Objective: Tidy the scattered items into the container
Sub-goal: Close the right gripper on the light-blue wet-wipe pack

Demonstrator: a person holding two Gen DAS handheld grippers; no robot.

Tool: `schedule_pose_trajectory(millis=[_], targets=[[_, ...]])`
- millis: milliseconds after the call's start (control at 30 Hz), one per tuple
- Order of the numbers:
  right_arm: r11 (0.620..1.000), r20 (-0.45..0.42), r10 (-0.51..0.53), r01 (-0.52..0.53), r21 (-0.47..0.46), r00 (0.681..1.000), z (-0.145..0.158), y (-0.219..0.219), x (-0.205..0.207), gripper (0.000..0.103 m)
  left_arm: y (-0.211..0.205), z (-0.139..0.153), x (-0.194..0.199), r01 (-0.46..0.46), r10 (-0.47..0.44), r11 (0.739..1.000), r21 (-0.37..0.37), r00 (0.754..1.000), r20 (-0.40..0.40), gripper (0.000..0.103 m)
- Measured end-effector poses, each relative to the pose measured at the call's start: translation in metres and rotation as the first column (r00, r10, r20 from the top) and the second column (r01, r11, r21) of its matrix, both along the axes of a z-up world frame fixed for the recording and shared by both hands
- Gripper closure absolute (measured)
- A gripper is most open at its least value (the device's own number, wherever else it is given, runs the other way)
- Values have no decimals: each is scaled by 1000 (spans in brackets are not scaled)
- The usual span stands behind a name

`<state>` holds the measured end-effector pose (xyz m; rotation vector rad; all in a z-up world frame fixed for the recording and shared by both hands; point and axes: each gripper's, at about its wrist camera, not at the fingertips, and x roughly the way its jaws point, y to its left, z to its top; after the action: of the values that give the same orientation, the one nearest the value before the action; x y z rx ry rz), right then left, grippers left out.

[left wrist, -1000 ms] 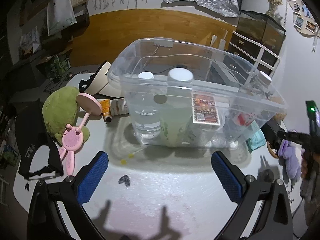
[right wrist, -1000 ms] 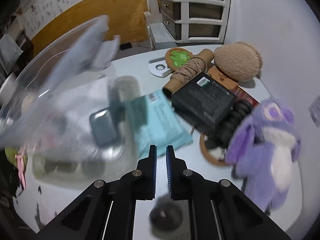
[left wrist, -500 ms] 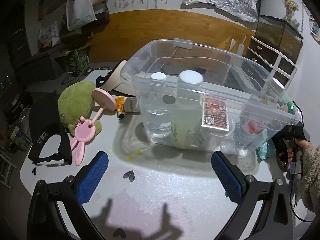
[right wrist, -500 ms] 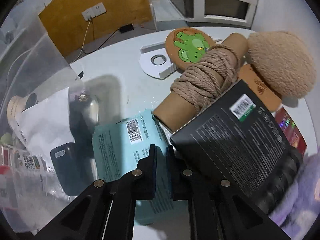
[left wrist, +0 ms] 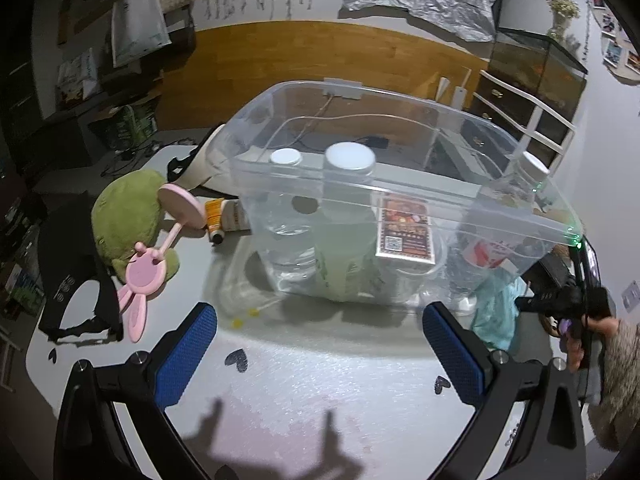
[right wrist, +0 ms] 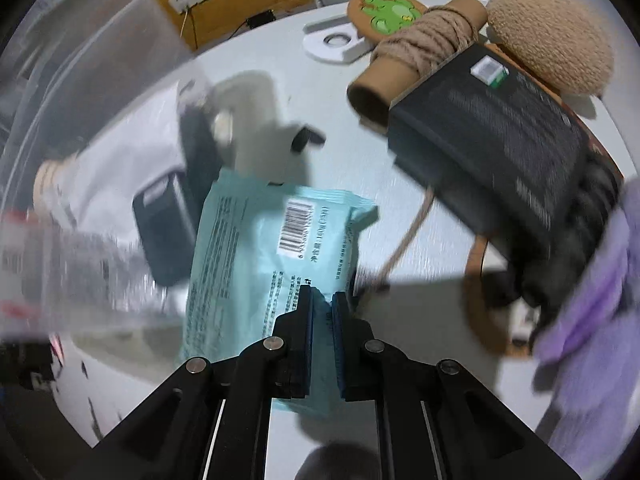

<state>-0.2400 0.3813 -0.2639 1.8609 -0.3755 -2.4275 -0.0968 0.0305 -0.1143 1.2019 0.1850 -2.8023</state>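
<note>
A clear plastic container (left wrist: 400, 200) stands on the white table and holds bottles and a jar. My left gripper (left wrist: 320, 348) is open and empty in front of it. My right gripper (right wrist: 322, 304) is shut on the near edge of a light blue wipes pack (right wrist: 276, 240), which hangs lifted off the table beside the container wall (right wrist: 80, 120); the pack also shows in the left wrist view (left wrist: 498, 312). A black box (right wrist: 492, 144), a twine roll (right wrist: 420, 52), a brown plush (right wrist: 548, 44) and a purple plush (right wrist: 592, 280) lie to the right.
Left of the container lie a green plush (left wrist: 124, 216), a pink bunny stand (left wrist: 148, 264), an orange-capped tube (left wrist: 224, 216) and a black strap (left wrist: 72, 280). A frog coaster (right wrist: 384, 8) and a white holder (right wrist: 336, 42) lie at the table's far side.
My right gripper has closed on the blue wipes pack and lifted it off the table. The left gripper has stayed open, drifting slightly.
</note>
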Motion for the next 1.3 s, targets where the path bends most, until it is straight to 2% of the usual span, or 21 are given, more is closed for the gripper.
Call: schedule_pose_trajectory(millis=[133, 233, 267, 300, 433, 667, 800, 1000, 1300], targets=[[999, 15, 33, -33, 31, 999, 1, -19, 27, 93, -2, 1, 3, 28, -28, 1000, 7, 1000, -8, 0], [997, 49, 76, -77, 23, 996, 2, -35, 44, 93, -7, 0, 6, 44, -44, 999, 10, 999, -12, 0], [997, 66, 78, -77, -13, 995, 4, -38, 49, 93, -8, 1, 6, 47, -47, 999, 10, 999, -13, 0], [997, 57, 58, -55, -57, 997, 8, -36, 53, 93, -10, 1, 8, 50, -50, 999, 9, 999, -18, 0], [994, -74, -95, 90, -69, 993, 34, -15, 45, 93, -16, 3, 12, 54, -54, 999, 2, 998, -30, 0], [969, -14, -214, 210, -133, 977, 11, 4, 0, 93, -16, 2, 15, 78, -78, 997, -17, 996, -34, 0], [977, -13, -176, 173, -128, 984, -5, -16, 11, 93, -17, 2, 17, 92, -93, 995, -35, 995, -41, 0], [984, 6, -98, 98, -149, 995, -11, -57, 49, 93, -22, -5, 19, 105, -106, 994, -30, 994, -27, 0], [990, 37, -34, 38, -136, 999, -11, -94, 107, 93, -3, -41, 23, 280, -280, 959, -35, 960, 18, 0]])
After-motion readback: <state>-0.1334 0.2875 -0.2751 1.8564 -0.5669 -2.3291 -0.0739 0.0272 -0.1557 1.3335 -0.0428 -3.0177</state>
